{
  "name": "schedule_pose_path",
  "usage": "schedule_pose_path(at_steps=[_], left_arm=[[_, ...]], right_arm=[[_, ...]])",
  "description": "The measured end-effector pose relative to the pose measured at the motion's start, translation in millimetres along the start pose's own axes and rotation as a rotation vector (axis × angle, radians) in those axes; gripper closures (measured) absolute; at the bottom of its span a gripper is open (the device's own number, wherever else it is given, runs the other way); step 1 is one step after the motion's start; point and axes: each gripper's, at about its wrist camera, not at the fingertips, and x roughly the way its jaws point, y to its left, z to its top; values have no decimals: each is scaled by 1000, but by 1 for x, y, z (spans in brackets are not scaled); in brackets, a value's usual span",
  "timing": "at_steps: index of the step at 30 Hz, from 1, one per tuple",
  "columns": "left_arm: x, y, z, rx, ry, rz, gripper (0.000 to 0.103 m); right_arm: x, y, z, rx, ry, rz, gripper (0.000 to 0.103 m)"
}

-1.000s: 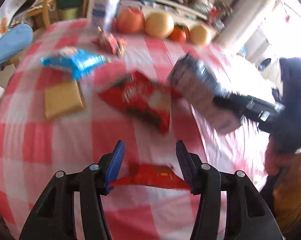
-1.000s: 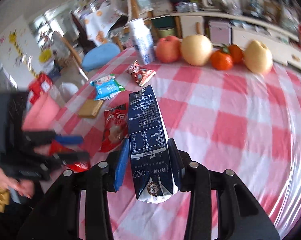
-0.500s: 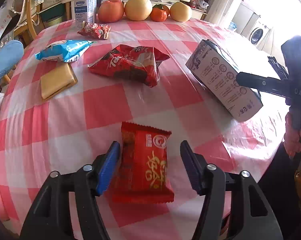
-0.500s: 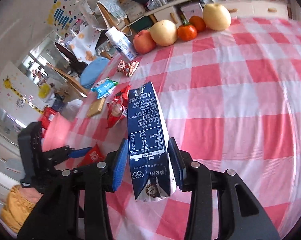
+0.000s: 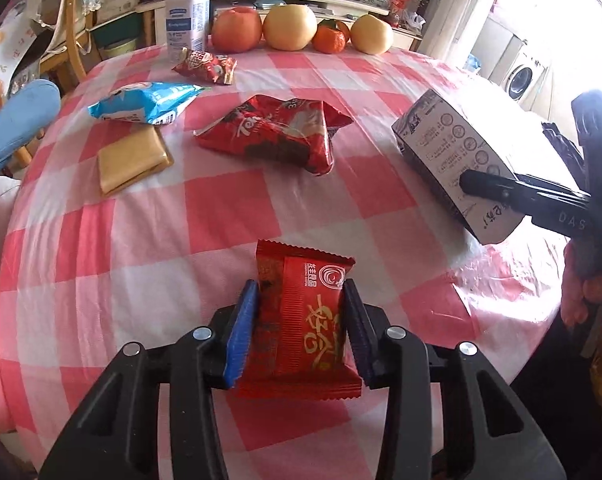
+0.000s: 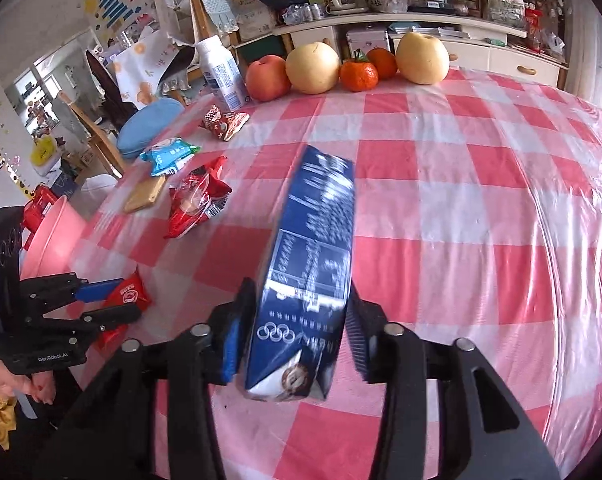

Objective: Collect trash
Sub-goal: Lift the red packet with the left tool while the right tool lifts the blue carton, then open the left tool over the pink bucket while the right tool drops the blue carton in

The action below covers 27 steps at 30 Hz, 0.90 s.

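Observation:
My left gripper point(image 5: 301, 320) is shut on a small red snack packet point(image 5: 301, 316) at the near edge of the checked table; it also shows in the right wrist view point(image 6: 127, 294). My right gripper point(image 6: 301, 320) is shut on a dark blue milk carton point(image 6: 309, 276), held above the table; the carton also shows at the right of the left wrist view point(image 5: 453, 156). On the table lie a crumpled red bag point(image 5: 277, 132), a blue wrapper point(image 5: 145, 102), a small red wrapper point(image 5: 205, 66) and a tan flat packet point(image 5: 131, 158).
A white bottle point(image 5: 187, 10) and a row of fruit point(image 5: 289, 26) stand at the table's far edge. A pink bin point(image 6: 49, 240) stands off the table's left side. A chair with a blue cushion point(image 5: 19, 120) is at the left.
My left gripper has closed around the small red packet. My right gripper has tilted the carton and moved it over the table.

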Motion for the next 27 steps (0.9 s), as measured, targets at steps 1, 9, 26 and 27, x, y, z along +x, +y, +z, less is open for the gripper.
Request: schedule_pose_path(at_steps=[1, 9, 26, 27], left_arm=[[0, 0, 0, -1, 1, 0, 60], [-15, 13, -1, -42, -36, -25, 62], [-89, 55, 11, -166, -216, -74, 62], [-95, 59, 12, -177, -231, -75, 62]], right_arm=[[0, 2, -1, -5, -2, -10, 62], [-11, 20, -7, -32, -37, -35, 67], [-34, 101, 5, -66, -83, 85, 67], [-34, 108, 7, -69, -83, 101, 67]])
